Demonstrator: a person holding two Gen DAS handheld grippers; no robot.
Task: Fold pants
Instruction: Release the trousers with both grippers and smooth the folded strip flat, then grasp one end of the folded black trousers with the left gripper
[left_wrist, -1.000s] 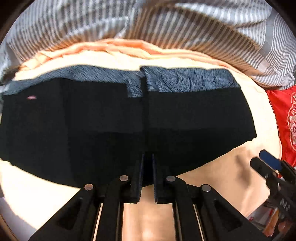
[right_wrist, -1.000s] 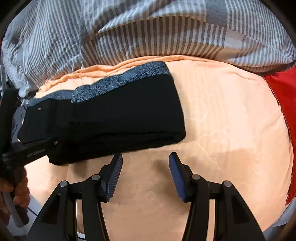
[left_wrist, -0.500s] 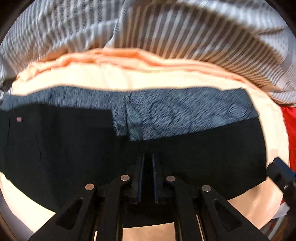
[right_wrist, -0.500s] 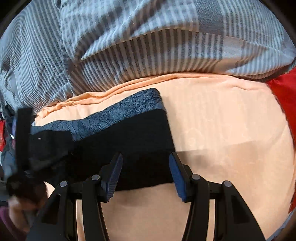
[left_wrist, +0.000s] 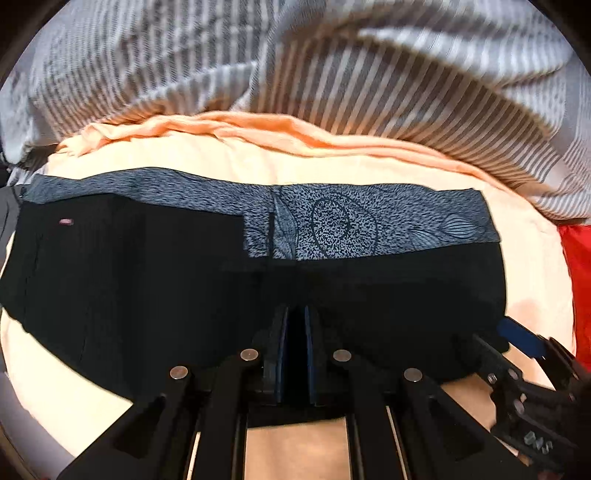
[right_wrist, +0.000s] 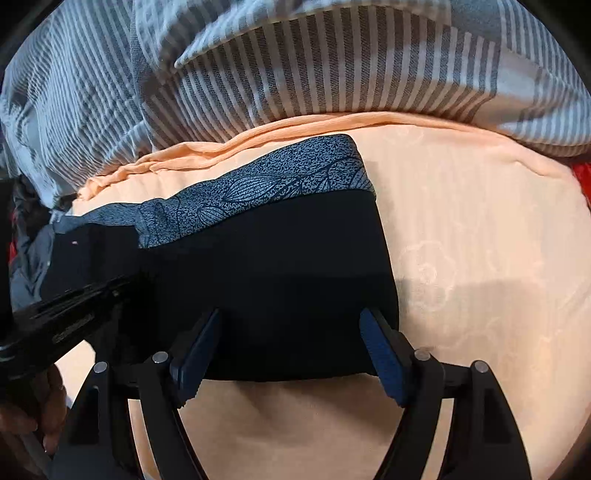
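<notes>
The black pants (left_wrist: 177, 280) lie folded lengthwise across the peach bedsheet (left_wrist: 332, 173), with a grey patterned band (left_wrist: 351, 225) along the far edge. My left gripper (left_wrist: 294, 325) is shut over the near edge of the pants at their middle; whether it pinches the cloth I cannot tell. In the right wrist view the pants (right_wrist: 280, 280) end at the right. My right gripper (right_wrist: 291, 343) is open, its blue pads (right_wrist: 384, 362) astride the pants' near right end. The left gripper (right_wrist: 74, 314) shows at the left there.
A grey and white striped duvet (right_wrist: 314, 74) is bunched along the far side of the bed. A red cloth (left_wrist: 580, 280) lies at the right edge. A hand (right_wrist: 33, 410) holds the left gripper's handle at the lower left.
Both grippers moved forward over the pants' near edge. The right gripper went from bare sheet to straddling the right end. The left gripper stayed shut.
</notes>
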